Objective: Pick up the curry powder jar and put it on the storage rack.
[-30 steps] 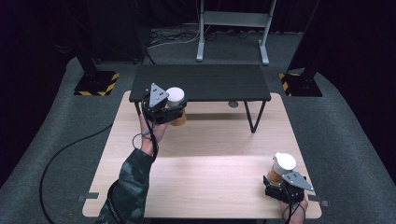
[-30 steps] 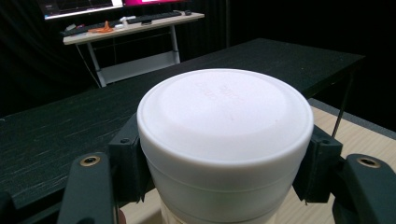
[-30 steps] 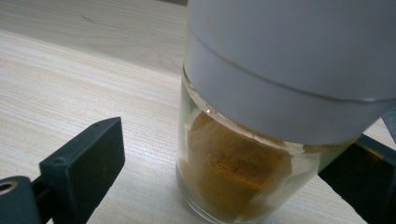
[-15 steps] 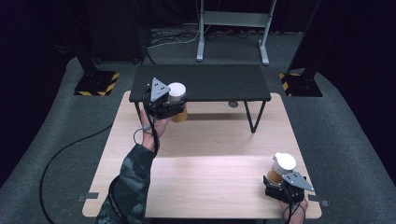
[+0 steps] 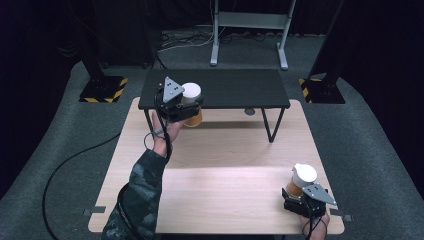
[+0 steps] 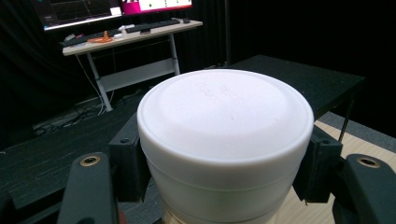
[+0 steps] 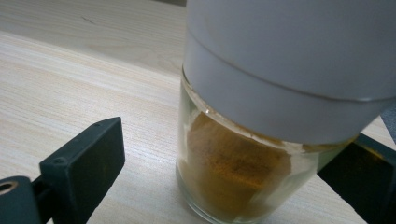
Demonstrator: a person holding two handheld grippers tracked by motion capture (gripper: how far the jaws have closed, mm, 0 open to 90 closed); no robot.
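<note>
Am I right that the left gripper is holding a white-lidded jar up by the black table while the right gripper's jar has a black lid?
Not quite. The right gripper has a jar of orange-brown powder whose lid is white, not black, as the right gripper view shows. The rest holds: the left gripper grips a white-lidded jar by the black table.

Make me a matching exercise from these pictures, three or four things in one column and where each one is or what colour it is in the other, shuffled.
Things:
1. left gripper
2. jar by the right gripper
3. small black table
4. jar lid

Descriptions:
A. white
B. stands on the wooden table, near corner
C. stands at the far edge of the wooden table
D. shut on a jar

Pairs: 1-D, 2-B, 3-C, 4-A
</note>
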